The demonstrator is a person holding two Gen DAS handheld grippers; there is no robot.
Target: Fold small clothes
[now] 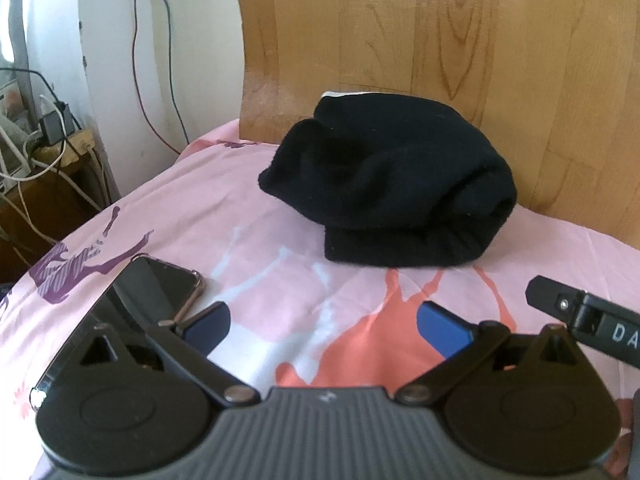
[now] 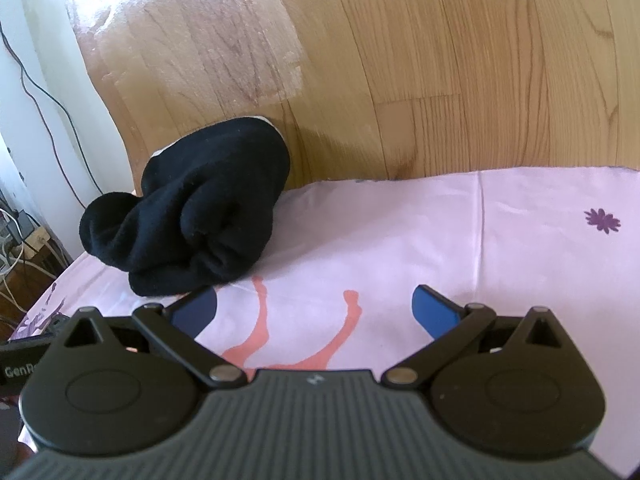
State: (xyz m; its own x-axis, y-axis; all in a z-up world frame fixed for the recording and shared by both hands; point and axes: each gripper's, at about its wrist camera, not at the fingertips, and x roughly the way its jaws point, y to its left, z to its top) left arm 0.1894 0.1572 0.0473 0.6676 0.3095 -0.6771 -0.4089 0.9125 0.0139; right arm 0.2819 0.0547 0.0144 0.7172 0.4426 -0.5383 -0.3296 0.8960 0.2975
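Both our left gripper [image 1: 324, 326] and right gripper [image 2: 316, 314] are spread wide, holding nothing. We should approach the bunched black garment [image 1: 390, 184] low over the pink bedsheet [image 1: 248, 216], pinching separate outer edges to spread it flat first

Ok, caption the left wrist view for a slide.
Open left hand-held gripper facing a bundled black garment on the pink bedsheet, phone alongside.

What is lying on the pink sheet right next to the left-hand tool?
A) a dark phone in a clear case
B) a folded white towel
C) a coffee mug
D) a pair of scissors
A: in the left wrist view a dark phone with a clear-edged case lies flat on the pink sheet, just beside the left gripper, whose jaws stand open.
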